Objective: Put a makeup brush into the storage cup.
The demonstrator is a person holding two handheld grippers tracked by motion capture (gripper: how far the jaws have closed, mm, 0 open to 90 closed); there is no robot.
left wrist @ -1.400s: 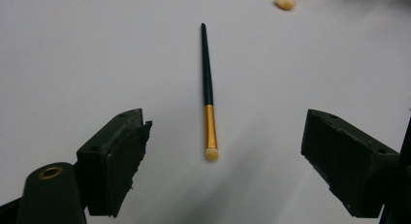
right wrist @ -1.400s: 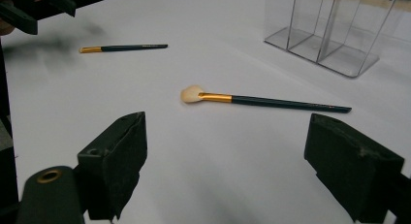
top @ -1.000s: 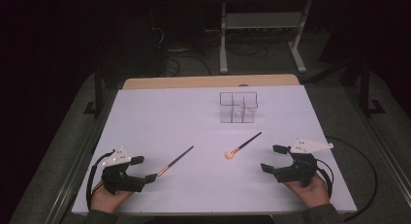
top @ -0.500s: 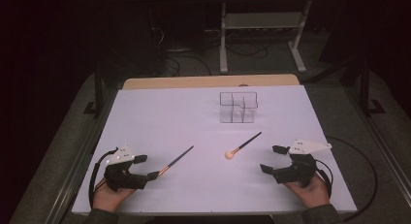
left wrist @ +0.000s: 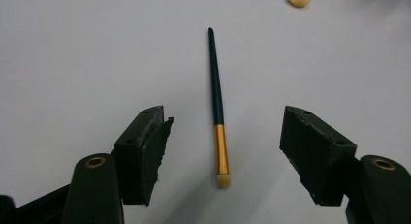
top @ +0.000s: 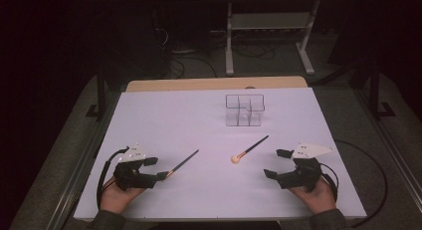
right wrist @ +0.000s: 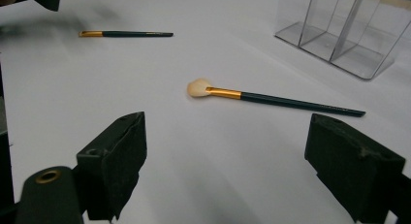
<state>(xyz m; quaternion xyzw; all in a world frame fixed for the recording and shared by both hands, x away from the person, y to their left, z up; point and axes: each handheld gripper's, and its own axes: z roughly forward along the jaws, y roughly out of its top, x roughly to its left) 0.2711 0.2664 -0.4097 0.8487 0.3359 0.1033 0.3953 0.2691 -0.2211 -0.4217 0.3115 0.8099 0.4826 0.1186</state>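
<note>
Thin dark brush [left wrist: 216, 88] with gold ferrule lying flat, small tip nearest, fluffy-headed brush [right wrist: 271, 98] flat mid-surface, well apart

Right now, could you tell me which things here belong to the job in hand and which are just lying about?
Part of the job:
- small brush, lying between the open left gripper jaws
- fluffy brush, ahead of the open right gripper
- clear divided organizer, probably where the brushes go

Just lying about:
- metal stand behind the table
- floor cables
</note>
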